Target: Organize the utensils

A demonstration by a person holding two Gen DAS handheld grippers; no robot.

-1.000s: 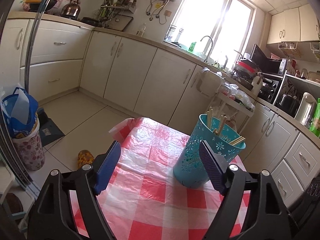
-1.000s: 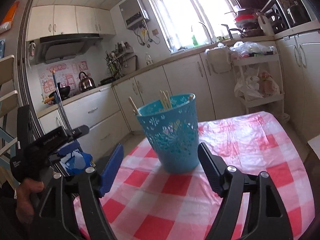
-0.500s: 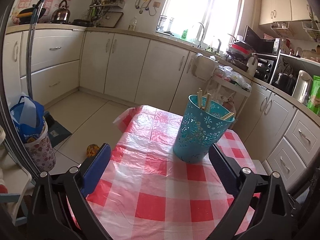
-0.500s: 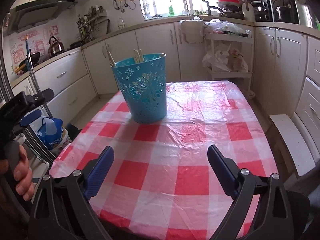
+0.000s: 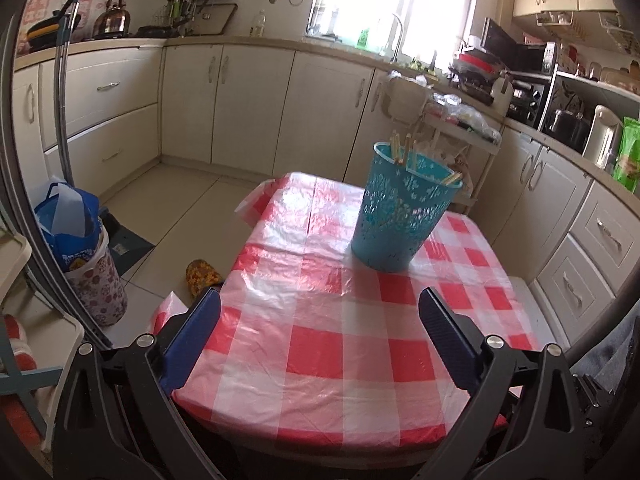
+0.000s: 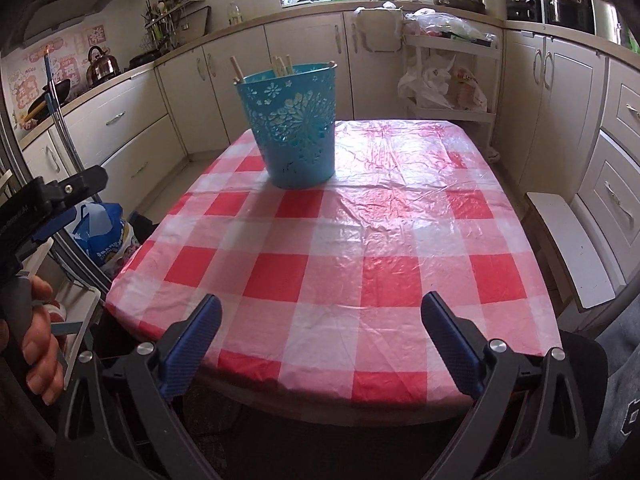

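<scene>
At the table's near left edge the left gripper (image 5: 320, 312) hangs with fingers wide apart, empty. The blue basket (image 6: 292, 124) stands toward the far left corner of the checked table (image 6: 400, 216), chopsticks (image 6: 280, 66) poking up inside. Right gripper (image 6: 320, 316), jaws just spread, holds nothing. Best now: draw both back clear without nudging the basket.

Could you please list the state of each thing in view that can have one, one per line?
Blue basket: upright on the table, touched by neither tool.
Chopsticks: standing in the basket, tips above its rim.
Checked tablecloth: spread over the table, wrinkled.
Left tool: open, jaws just widened, nothing between them.
Right tool: open, jaws just widened, nothing between them.
Kettle: upright on the counter.
</scene>
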